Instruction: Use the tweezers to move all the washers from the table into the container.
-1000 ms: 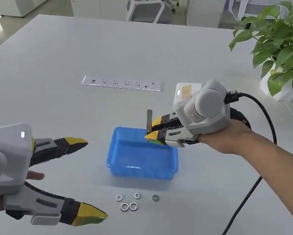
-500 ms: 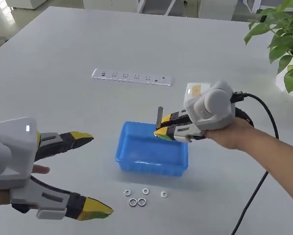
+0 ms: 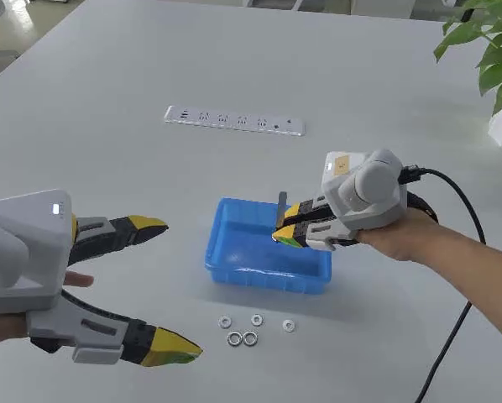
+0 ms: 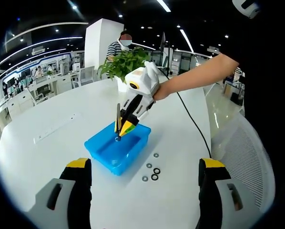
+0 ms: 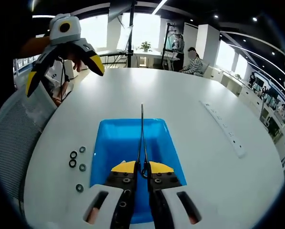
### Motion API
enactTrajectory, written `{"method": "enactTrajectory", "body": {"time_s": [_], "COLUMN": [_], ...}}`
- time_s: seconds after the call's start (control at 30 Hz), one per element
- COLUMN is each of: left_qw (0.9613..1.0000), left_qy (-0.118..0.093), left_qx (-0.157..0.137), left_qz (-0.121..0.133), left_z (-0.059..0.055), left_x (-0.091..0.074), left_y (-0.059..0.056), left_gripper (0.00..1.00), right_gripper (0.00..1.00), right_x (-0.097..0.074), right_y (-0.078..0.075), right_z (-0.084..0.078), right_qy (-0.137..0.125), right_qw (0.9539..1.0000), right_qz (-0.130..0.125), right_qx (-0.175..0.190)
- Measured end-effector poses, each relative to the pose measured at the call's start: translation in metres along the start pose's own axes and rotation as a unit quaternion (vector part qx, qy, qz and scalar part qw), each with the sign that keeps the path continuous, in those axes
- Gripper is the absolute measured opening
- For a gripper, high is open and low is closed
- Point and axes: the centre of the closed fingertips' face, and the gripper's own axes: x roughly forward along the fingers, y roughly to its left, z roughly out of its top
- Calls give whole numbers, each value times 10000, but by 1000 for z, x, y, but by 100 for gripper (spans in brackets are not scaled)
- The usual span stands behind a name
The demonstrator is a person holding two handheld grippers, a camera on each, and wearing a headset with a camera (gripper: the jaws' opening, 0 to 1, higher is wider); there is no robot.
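A blue container sits mid-table, with several washers lying loose on the table just in front of it. My right gripper hovers over the container's far right part, shut on the thin metal tweezers. In the right gripper view the tweezers reach out from my right gripper over the container, and the washers lie to the left. Whether the tweezers' tip holds a washer I cannot tell. My left gripper is open wide, left of the container and holding nothing.
A white power strip lies farther back on the white table. A potted plant stands at the far right, and a black cable trails from my right gripper. People sit at far tables in both gripper views.
The head camera has tipped, so the whole picture has shifted. My right gripper stays over the container's far right part with the tweezers, and my left gripper stays open.
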Motion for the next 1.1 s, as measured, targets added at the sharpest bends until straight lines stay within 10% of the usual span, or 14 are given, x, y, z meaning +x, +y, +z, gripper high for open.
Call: {"method": "enactTrajectory", "body": {"time_s": [0.67,1.1], "left_qw": [9999,9972], "left_qy": [-36,104], "left_qx": [115,684], "left_qz": [-7,-301], "left_z": [11,36], "left_x": [12,43], "left_y": [18,41], "left_gripper": [88,59], "right_gripper": [9,9], "right_x": [13,13], "right_y": [9,9], "right_z": [-12,-12], "right_qy": [58,97], "right_qw": [9998,9998], "right_qz": [158,157], "right_qx": [62,-58]}}
